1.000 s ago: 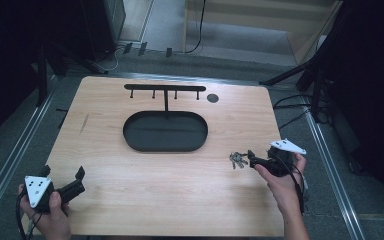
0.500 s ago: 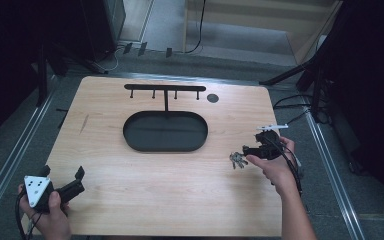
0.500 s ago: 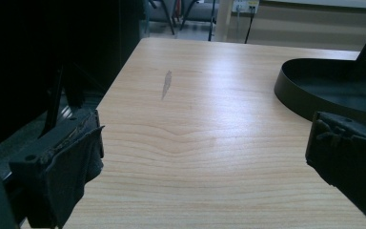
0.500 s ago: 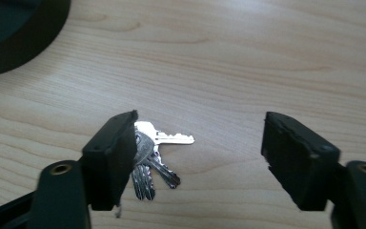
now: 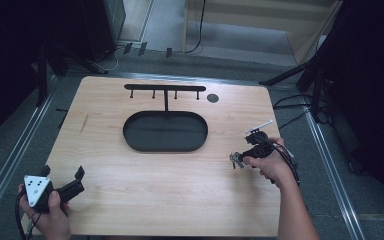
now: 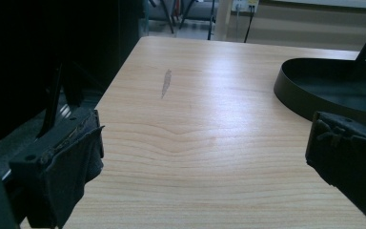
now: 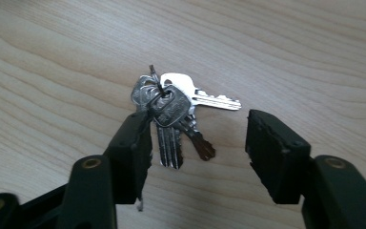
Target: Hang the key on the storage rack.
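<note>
A bunch of silver keys on a ring lies flat on the wooden table, at its right side. My right gripper is tipped down over the keys and open; its jaws straddle the lower blades, one jaw touching the bunch's edge. A black oval tray sits mid-table, with a black hook rack standing behind it. My left gripper rests open at the table's near left corner, nothing between its jaws.
A small black round hole marks the table's back right. The tray's rim lies ahead and right of the left gripper. Metal rails run along both table sides, with cables on the floor at right.
The right gripper has tilted downward and shifted toward the keys, now straddling them. The left gripper has stayed put.
</note>
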Demonstrator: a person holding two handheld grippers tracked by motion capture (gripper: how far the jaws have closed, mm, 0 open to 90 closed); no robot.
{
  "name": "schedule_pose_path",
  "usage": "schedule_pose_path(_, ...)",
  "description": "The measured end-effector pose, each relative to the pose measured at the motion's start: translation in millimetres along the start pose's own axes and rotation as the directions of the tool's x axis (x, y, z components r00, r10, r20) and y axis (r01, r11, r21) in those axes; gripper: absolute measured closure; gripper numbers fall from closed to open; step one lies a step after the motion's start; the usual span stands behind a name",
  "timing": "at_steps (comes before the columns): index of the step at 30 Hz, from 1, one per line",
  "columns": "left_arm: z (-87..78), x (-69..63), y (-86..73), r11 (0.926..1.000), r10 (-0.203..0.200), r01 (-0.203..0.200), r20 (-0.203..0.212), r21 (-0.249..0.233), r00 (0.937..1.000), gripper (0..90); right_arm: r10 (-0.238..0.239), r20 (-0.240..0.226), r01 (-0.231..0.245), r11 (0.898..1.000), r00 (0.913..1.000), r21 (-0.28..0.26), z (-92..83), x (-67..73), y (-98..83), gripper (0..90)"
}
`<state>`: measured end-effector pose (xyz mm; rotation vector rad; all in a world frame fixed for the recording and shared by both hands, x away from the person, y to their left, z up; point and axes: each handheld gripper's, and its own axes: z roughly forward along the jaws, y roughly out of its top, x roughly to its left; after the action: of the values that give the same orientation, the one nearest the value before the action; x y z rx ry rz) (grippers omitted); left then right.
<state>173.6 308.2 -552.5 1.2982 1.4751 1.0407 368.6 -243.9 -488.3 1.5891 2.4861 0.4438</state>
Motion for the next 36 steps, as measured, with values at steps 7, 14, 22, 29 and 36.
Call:
schedule_pose_path(7,0.1,0.2,0.1,1.0,0.001,-0.001,0.002,0.003,1.0,0.0,-0.027,-0.023,0.027,0.999,0.9994,0.044,11.2,6.0,2.3,41.0)
schedule_pose_path(14,0.3,1.0,0.2,1.0,-0.006,0.006,0.007,0.0,1.0,0.0,-0.073,0.004,0.073,0.996,0.9973,0.052,21.6,8.5,0.4,50.7)
schedule_pose_path(22,0.4,0.8,0.2,1.0,-0.006,0.006,0.006,0.0,1.0,0.0,-0.111,-0.029,0.112,0.993,0.9935,0.048,20.2,11.3,1.1,79.4)
schedule_pose_path(29,0.3,1.0,0.2,1.0,-0.006,0.006,0.007,0.001,1.0,0.0,-0.081,-0.062,0.084,0.995,0.9948,0.05,15.9,9.5,6.0,84.9)
schedule_pose_path(36,0.3,1.4,0.2,1.0,-0.009,0.009,0.007,0.001,0.9999,0.0,-0.064,-0.04,0.065,0.998,0.9971,0.023,-4.9,13.4,20.3,85.0)
